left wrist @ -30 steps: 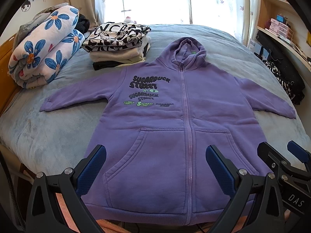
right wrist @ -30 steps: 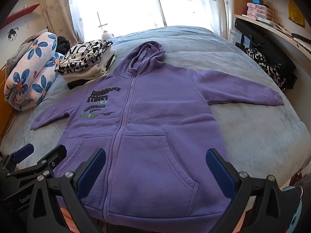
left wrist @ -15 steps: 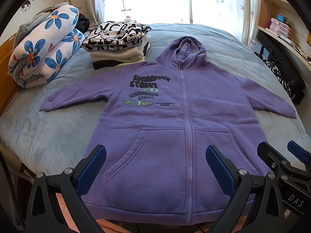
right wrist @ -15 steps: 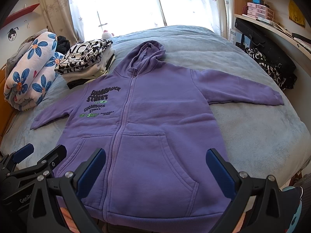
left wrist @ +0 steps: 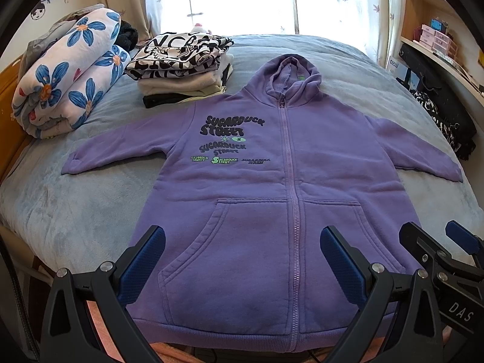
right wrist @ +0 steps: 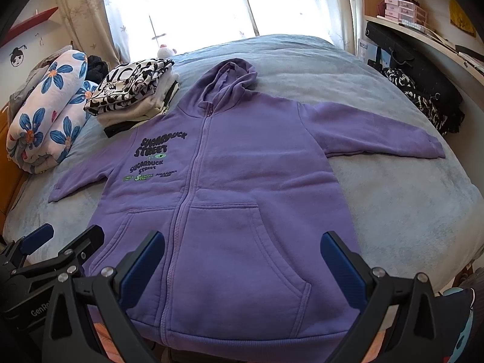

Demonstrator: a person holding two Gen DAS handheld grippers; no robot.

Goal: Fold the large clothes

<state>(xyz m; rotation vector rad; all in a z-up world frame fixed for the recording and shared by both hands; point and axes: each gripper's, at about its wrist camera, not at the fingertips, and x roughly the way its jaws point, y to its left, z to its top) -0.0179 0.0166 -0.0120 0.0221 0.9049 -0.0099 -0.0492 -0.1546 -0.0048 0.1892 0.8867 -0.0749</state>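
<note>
A purple zip hoodie with dark chest lettering lies flat and face up on the grey-blue bed, sleeves spread, hood pointing to the window. It also shows in the right wrist view. My left gripper is open and empty, held above the hoodie's left pocket near the hem. My right gripper is open and empty above the right pocket. The right gripper also shows at the left view's right edge; the left gripper shows at the right view's left edge.
A stack of folded clothes with a black-and-white top sits at the back left beside the hood. A rolled floral quilt lies at the far left. Shelves and dark bags line the right side. The bed's front edge is just below the hem.
</note>
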